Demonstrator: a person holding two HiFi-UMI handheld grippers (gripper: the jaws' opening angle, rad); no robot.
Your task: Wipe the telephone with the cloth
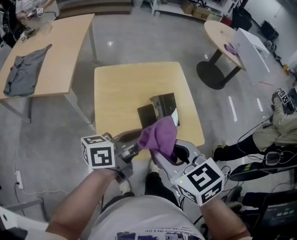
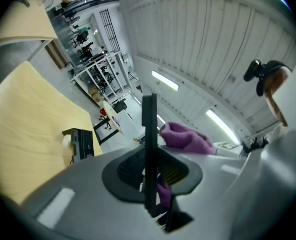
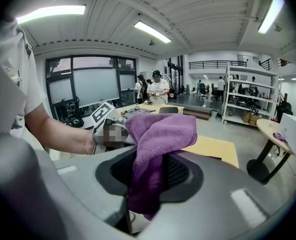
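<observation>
Grips cloth [image 1: 160, 134] in right gripper [image 1: 163, 155] at lower centre, seemingly clear of phone [image 1: 164, 104] on table [image 1: 118, 94] mid-frame, pinches thin dark strip [image 2: 148, 134] in narrowed left gripper [image 1: 132, 150], so apparently leaves all wiping to do.

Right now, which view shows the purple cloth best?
The right gripper view: the purple cloth hangs clamped between its jaws. Head view shows it bunched from above; left gripper view catches only a fold beyond its jaws.

Left tongs [image 2: 150, 171] clamp a thin dark slab [image 2: 148, 129] upright, purple cloth [image 2: 185, 136] just behind, telephone [image 2: 80, 143] on the table [image 2: 23, 129]
</observation>
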